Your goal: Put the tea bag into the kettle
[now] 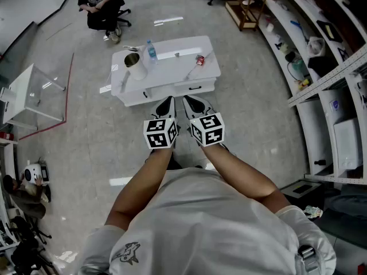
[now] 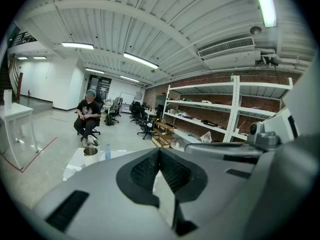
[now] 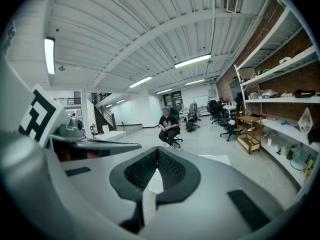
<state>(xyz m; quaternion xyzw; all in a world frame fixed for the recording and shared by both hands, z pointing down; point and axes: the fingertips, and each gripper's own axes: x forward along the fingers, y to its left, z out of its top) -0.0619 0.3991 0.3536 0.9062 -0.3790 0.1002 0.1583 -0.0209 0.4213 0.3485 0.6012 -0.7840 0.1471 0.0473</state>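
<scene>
1. From where I stand, the person is a little way back from a low white rectangular table (image 1: 166,72). Both tools are held out in front of the body, tipped slightly down toward it.
2. The left gripper (image 1: 167,103), grey with black ribbed pads, has its jaws pressed together at the tips. Nothing sits between them.
3. The right gripper (image 1: 191,102) looks the same, its jaws closed tip to tip and empty.
4. The two grippers are just beside each other, and their black-and-white marker cubes (image 1: 160,133) are close together. Both are well apart from everything on the table.
5. A small red tea bag (image 1: 199,60) lies on the right part of the table top. It is too small to make out in any detail.
6. A silver metal kettle (image 1: 133,61) stands upright near the table's left end with its lid tipped open. It is well apart from the tea bag.
7. A clear bluish plastic bottle (image 1: 152,51) stands just beside the kettle, between it and the tea bag.
8. Beyond the table, a seated person in dark clothes (image 1: 102,4) sits on a black office chair.
9. White metal shelving (image 1: 338,96) runs along the right side of the room and holds assorted small items.
10. A taller white side table (image 1: 23,90) stands off to the left, on the grey floor.
</scene>
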